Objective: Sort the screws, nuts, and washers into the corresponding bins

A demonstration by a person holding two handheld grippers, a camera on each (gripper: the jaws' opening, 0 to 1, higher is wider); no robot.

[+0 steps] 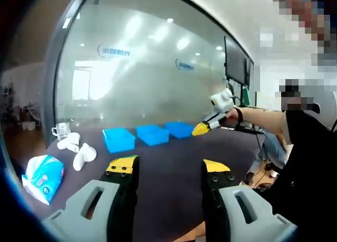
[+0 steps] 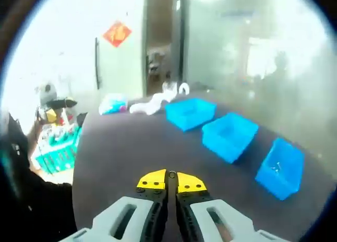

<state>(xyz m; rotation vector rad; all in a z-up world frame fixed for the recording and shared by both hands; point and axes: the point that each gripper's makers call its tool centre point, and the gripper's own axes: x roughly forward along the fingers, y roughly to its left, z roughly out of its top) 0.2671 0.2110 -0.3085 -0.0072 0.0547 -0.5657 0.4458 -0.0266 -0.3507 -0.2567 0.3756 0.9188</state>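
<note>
Three blue bins stand in a row on the dark table [image 1: 174,168]: a left bin [image 1: 118,139], a middle bin [image 1: 152,134] and a right bin [image 1: 179,128]. My left gripper [image 1: 168,165] is open and holds nothing, well short of the bins. A person's hand holds my right gripper [image 1: 201,129] just right of the right bin, with its yellow tips together. In the right gripper view the right gripper [image 2: 171,181] is shut above the table [image 2: 131,147], and I see nothing between its jaws. There the bins run far [image 2: 190,113], middle [image 2: 230,136] and near [image 2: 280,168]. Any parts inside are too small to make out.
A tissue pack [image 1: 43,176], white rolls [image 1: 79,152] and a glass mug [image 1: 60,130] lie at the table's left end. A glass wall stands behind the table. A green crate [image 2: 55,147] sits off the table's edge. A person in black stands at the right [image 1: 308,147].
</note>
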